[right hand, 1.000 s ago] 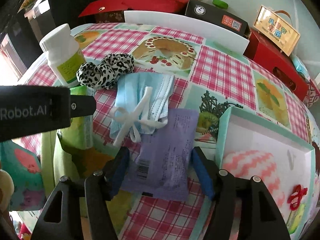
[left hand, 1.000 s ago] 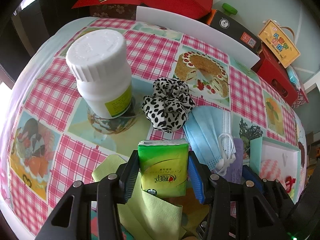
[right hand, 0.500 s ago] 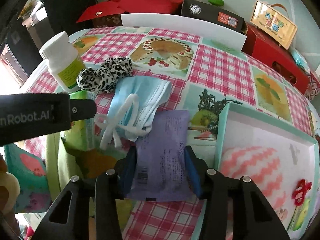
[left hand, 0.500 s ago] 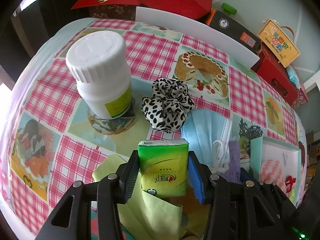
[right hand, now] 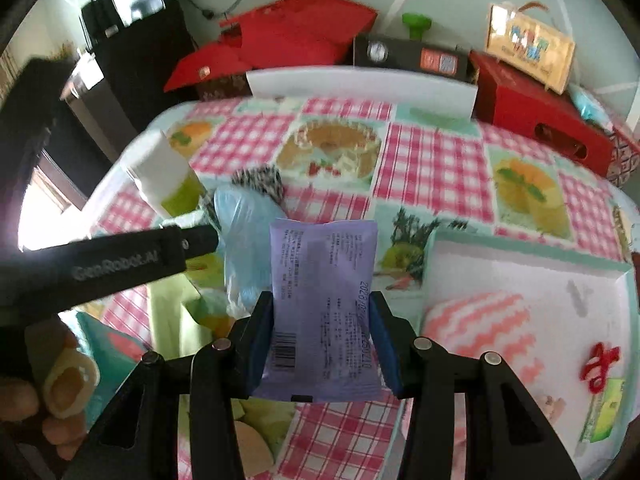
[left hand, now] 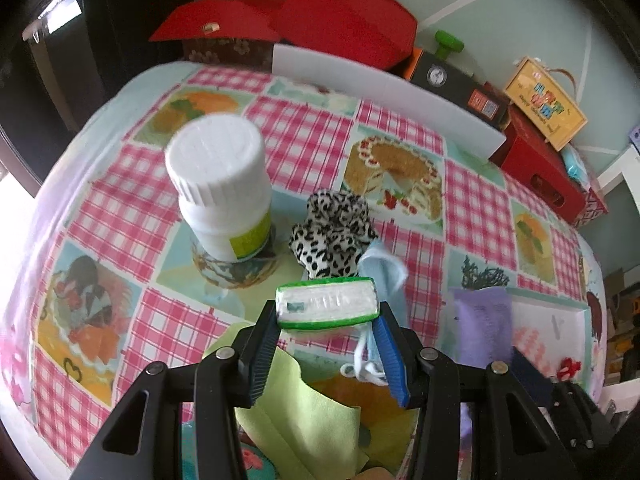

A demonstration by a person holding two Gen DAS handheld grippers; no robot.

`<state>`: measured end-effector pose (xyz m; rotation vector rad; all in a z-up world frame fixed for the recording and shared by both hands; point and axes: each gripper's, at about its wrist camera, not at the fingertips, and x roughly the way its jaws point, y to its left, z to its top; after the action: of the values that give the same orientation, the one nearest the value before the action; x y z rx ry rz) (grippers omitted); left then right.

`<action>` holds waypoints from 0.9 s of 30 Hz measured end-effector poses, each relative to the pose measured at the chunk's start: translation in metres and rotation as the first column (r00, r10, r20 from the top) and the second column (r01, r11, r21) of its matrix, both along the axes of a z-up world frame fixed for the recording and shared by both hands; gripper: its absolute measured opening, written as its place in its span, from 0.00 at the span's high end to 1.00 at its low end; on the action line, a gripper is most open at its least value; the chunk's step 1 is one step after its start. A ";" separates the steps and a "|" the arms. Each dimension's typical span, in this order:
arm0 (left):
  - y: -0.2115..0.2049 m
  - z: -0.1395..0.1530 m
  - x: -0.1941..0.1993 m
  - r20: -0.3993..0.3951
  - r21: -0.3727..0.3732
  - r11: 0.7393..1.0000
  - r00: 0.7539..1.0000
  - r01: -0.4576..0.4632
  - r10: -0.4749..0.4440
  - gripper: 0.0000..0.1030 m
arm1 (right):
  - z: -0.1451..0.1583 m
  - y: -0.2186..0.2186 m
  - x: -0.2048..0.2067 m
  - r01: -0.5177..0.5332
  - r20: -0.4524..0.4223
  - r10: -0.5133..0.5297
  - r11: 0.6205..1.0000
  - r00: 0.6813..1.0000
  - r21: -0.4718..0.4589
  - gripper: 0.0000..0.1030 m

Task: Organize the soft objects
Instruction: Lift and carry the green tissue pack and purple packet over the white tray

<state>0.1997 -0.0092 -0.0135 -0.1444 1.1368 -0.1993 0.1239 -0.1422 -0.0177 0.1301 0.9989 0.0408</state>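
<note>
My left gripper (left hand: 326, 344) is shut on a green tissue pack (left hand: 327, 302), lifted above the table with its top end facing the camera. My right gripper (right hand: 323, 344) is shut on a purple packet (right hand: 322, 300), held above the table left of the white tray (right hand: 500, 256). The purple packet also shows in the left wrist view (left hand: 482, 324). A leopard-print scrunchie (left hand: 332, 232) and a blue face mask (left hand: 384, 276) lie on the tablecloth beyond the tissue pack. A pink-and-white striped item (right hand: 480, 320) lies in the tray.
A white pill bottle (left hand: 222, 184) stands left of the scrunchie. A yellow-green cloth (left hand: 304, 412) lies under the left gripper. Red boxes (left hand: 304, 20), a black box (left hand: 452, 80) and a white board (left hand: 380, 88) line the far edge. The left gripper's body (right hand: 100, 268) crosses the right view.
Both grippers have lifted their loads off the table. The tissue pack has tipped so its end faces the camera. The purple packet has risen and the mask was nudged aside.
</note>
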 end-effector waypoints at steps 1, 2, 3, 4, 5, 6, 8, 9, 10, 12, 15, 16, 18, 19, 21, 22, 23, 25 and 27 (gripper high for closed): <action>0.001 0.006 -0.002 0.015 -0.002 1.000 1.000 -0.002 0.002 0.51 | 0.007 -0.001 -0.002 0.004 0.021 -0.003 1.000 1.000 -0.001 0.53; 0.002 0.009 -0.003 0.025 -0.004 1.000 1.000 -0.002 0.002 0.51 | 0.015 -0.002 -0.005 0.009 0.043 -0.009 1.000 0.999 -0.002 0.53; 0.002 0.013 -0.004 0.036 -0.005 1.000 0.999 -0.003 0.003 0.51 | 0.019 -0.004 -0.007 0.013 0.057 -0.013 1.000 0.998 -0.002 0.53; 0.002 0.017 -0.005 0.046 -0.006 1.000 0.999 -0.004 0.005 0.51 | 0.027 -0.007 -0.010 0.022 0.079 -0.022 1.000 0.997 -0.001 0.53; 0.003 0.022 -0.007 0.059 -0.007 1.000 0.998 -0.005 0.006 0.51 | 0.033 -0.010 -0.013 0.029 0.094 -0.029 1.000 0.995 0.000 0.53; 0.002 0.025 -0.008 0.068 -0.007 1.000 0.998 -0.004 0.005 0.51 | 0.038 -0.012 -0.015 0.037 0.107 -0.037 0.999 0.994 -0.001 0.53; 0.001 0.033 -0.011 0.091 -0.011 1.000 0.996 0.004 -0.003 0.51 | 0.045 -0.018 -0.019 0.056 0.128 -0.054 0.998 0.990 -0.006 0.53; 0.000 0.037 -0.013 0.100 -0.014 1.000 0.995 0.010 -0.008 0.51 | 0.048 -0.021 -0.021 0.066 0.135 -0.064 0.998 0.989 -0.008 0.53; -0.002 0.041 -0.015 0.110 -0.022 1.000 0.994 0.018 -0.016 0.51 | 0.051 -0.025 -0.022 0.081 0.143 -0.079 0.997 0.987 -0.009 0.53; -0.006 0.046 -0.018 0.122 -0.029 0.999 0.992 0.030 -0.026 0.51 | 0.056 -0.037 -0.026 0.115 0.154 -0.113 0.993 0.982 -0.006 0.53; -0.016 0.054 -0.024 0.147 -0.025 0.998 0.988 0.056 -0.052 0.51 | 0.059 -0.056 -0.031 0.167 0.157 -0.166 0.986 0.973 0.006 0.53; -0.020 0.057 -0.026 0.155 -0.024 0.997 0.986 0.071 -0.067 0.51 | 0.060 -0.067 -0.033 0.197 0.156 -0.198 0.980 0.968 0.019 0.53; -0.028 0.059 -0.030 0.162 -0.029 0.995 0.983 0.093 -0.087 0.51 | 0.060 -0.085 -0.038 0.246 0.152 -0.249 0.969 0.957 0.039 0.53; -0.033 0.060 -0.032 0.162 -0.035 0.994 0.982 0.105 -0.098 0.51 | 0.062 -0.094 -0.042 0.271 0.150 -0.275 0.962 0.950 0.046 0.53; -0.040 0.059 -0.034 0.160 -0.041 0.992 0.981 0.118 -0.110 0.51 | 0.062 -0.113 -0.048 0.323 0.146 -0.328 0.945 0.933 0.054 0.53; -0.046 0.059 -0.036 0.158 -0.040 0.991 0.980 0.127 -0.119 0.51 | 0.062 -0.122 -0.051 0.348 0.142 -0.353 0.936 0.925 0.059 0.53; -0.051 0.059 -0.037 0.157 -0.039 0.990 0.980 0.133 -0.125 0.51 | 0.062 -0.129 -0.053 0.367 0.139 -0.372 0.928 0.918 0.062 0.53; -0.062 0.059 -0.041 0.156 -0.039 0.988 0.977 0.151 -0.143 0.51 | 0.062 -0.146 -0.060 0.408 0.134 -0.413 0.911 0.901 0.062 0.53; -0.073 0.058 -0.044 0.157 -0.041 0.985 0.975 0.168 -0.160 0.51 | 0.062 -0.159 -0.066 0.442 0.131 -0.445 0.896 0.886 0.053 0.53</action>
<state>0.1560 -0.0821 0.0442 -0.0811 0.9910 -0.3819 0.0575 -0.3008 0.0442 0.3698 0.8084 -0.3560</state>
